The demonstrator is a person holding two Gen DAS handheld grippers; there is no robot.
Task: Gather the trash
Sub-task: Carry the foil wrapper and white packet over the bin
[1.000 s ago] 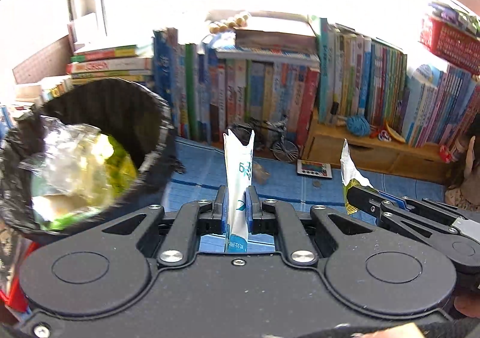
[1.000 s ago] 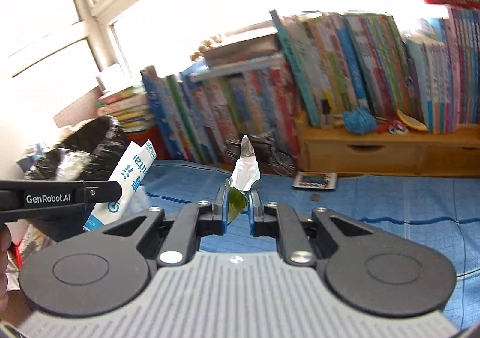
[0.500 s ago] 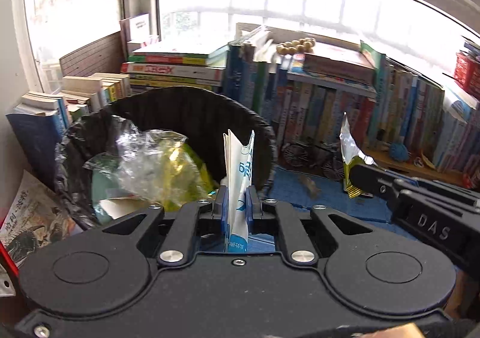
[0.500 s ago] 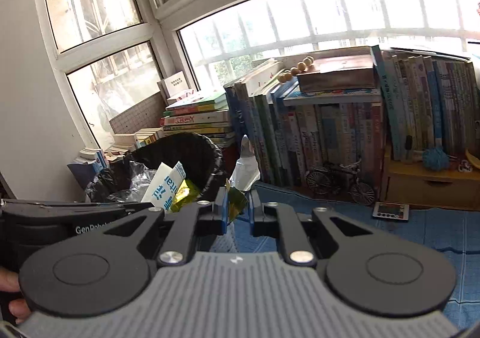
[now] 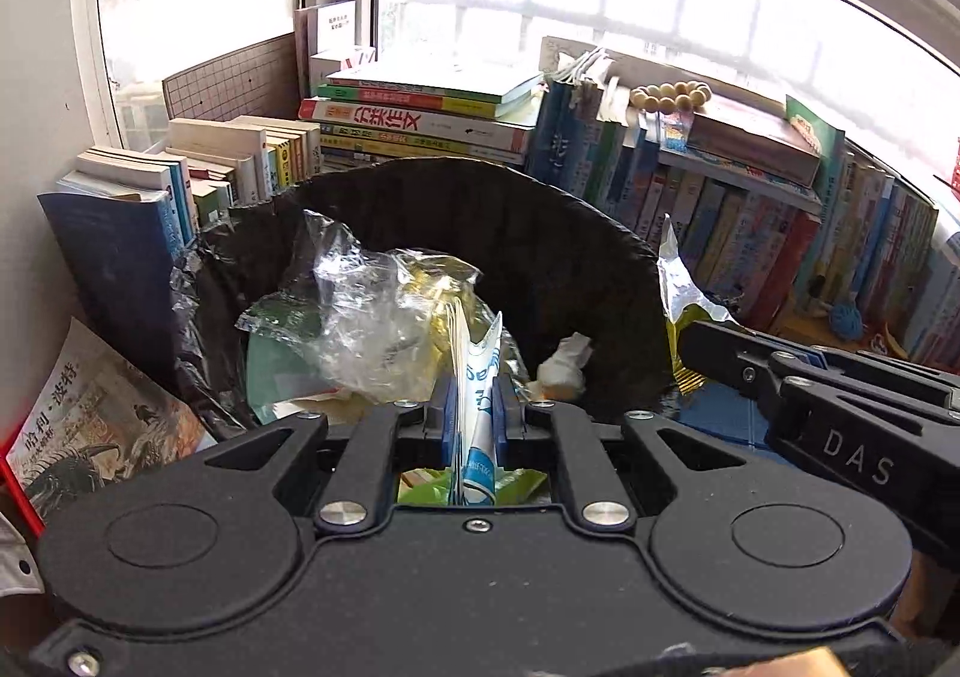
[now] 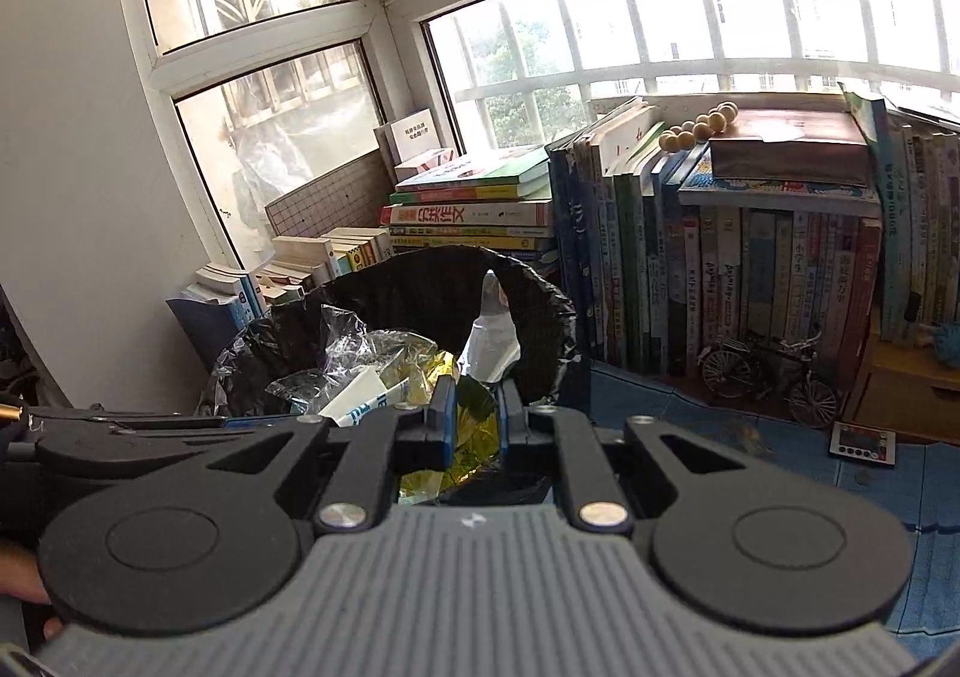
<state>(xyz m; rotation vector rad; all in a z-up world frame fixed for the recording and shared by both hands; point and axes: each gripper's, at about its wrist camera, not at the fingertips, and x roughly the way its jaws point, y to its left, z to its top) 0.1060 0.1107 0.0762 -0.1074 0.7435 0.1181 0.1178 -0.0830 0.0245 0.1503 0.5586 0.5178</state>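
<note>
A trash bin (image 5: pixel 540 233) with a black liner holds clear plastic, gold foil and a crumpled tissue. My left gripper (image 5: pixel 475 407) hangs over its near rim, shut on a white-and-blue wrapper (image 5: pixel 480 371) that stands upright between the pads. In the right wrist view the same bin (image 6: pixel 420 281) lies just ahead. My right gripper (image 6: pixel 477 407) is over its right side, shut on a silver-and-green wrapper (image 6: pixel 492 335). That wrapper (image 5: pixel 678 287) also shows at the bin's right rim in the left wrist view. The white-and-blue wrapper (image 6: pixel 360 407) leans over the bin's contents.
Stacked books (image 5: pixel 414 119) and a row of upright books (image 6: pixel 750 281) stand close behind the bin. More books (image 5: pixel 138 209) and a wall crowd its left. A model bicycle (image 6: pixel 762 371) and a small device (image 6: pixel 861 443) sit on the blue mat (image 6: pixel 690 425) to the right.
Both grippers have swung left and closed in on the bin, from beside it to above its opening. Each still holds its wrapper.
</note>
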